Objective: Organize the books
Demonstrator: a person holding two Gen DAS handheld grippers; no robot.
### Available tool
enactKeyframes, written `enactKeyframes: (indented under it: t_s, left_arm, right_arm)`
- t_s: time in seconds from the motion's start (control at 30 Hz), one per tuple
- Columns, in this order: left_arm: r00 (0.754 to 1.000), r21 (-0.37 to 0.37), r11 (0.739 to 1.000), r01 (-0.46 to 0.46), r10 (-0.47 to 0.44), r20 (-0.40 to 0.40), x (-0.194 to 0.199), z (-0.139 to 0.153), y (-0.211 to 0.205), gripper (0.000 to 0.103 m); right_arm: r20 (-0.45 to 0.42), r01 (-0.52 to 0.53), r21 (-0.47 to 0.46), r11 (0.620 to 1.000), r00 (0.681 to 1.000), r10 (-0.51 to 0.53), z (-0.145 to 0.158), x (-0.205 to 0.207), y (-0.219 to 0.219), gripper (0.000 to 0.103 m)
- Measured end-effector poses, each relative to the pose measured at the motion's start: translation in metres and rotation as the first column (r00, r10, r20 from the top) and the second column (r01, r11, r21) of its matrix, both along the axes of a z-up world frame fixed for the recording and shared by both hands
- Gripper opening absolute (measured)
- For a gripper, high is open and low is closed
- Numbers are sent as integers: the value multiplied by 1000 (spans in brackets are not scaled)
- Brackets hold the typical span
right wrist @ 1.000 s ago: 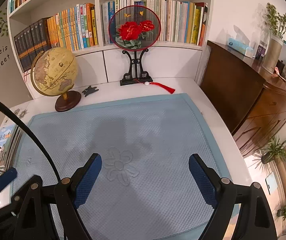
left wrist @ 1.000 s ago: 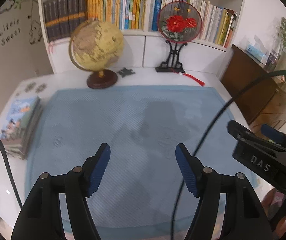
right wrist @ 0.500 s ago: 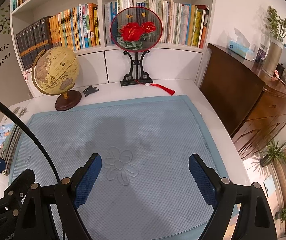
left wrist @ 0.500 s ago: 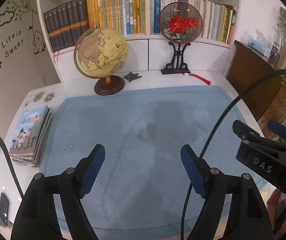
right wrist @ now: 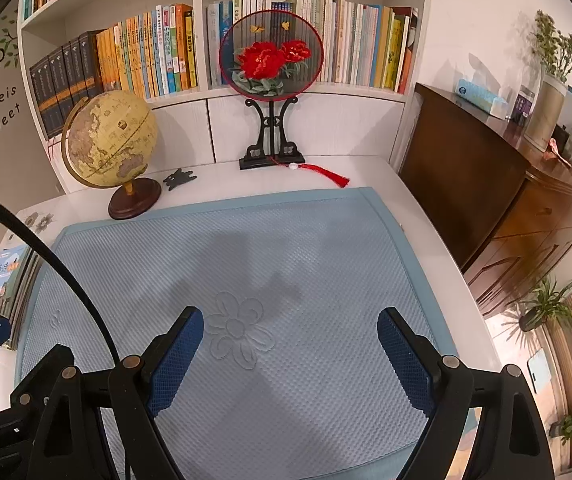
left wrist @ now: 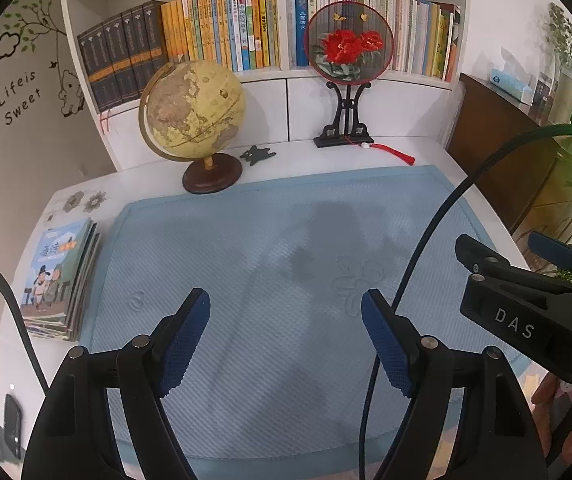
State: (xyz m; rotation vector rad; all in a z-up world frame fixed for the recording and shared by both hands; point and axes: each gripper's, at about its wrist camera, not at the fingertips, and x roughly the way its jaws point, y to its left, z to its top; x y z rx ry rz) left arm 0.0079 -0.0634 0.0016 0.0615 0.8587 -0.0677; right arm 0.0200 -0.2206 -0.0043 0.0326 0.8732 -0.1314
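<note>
- The blue mat (left wrist: 286, 264) lay bare across the middle of the white table (right wrist: 418, 216), open to passage.
- A stack of books (left wrist: 60, 280) sat just beside the mat's left edge.
- The globe (left wrist: 194, 120), a small dark figurine (left wrist: 257, 155) and the fan on its stand (left wrist: 346, 68) lined the back.
- A black cable (left wrist: 418, 264) crossed the right side.
- A wooden cabinet (right wrist: 486, 184) walled the right.

Two fisheye wrist cameras are looking steeply down and forward over a counter, close above a blue mat (left wrist: 270, 280). The left view is sitting further left. Both are sharing the mat, the globe (right wrist: 110, 140) and the far bookshelf (left wrist: 282, 76).
</note>
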Motion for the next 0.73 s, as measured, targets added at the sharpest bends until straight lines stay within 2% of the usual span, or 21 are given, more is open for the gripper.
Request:
enactKeyframes:
  t_s: [0.2,0.4,0.57,0.73]
  left_arm:
    - [1000,4,1000,-3,3,-12,1,-2,-1,77]
    - [1000,39,999,-8,9,-14,5,2,-9,77]
    - [999,32,999,-20,21,-32,6,-3,-9,80]
    - [1000,92,996,-23,22,7,6,-1,-10,80]
  right_arm:
    - [-4,-13,-3,1000,1000,13,-1,1,2,87]
    - [-3,-13,5,1000,1000,13,-1,2,1,87]
    - [-11,-9,10,1000,1000,9,-3,3,-1,87]
    - [-4,-3,10,1000,1000,3,-2,2,-3,87]
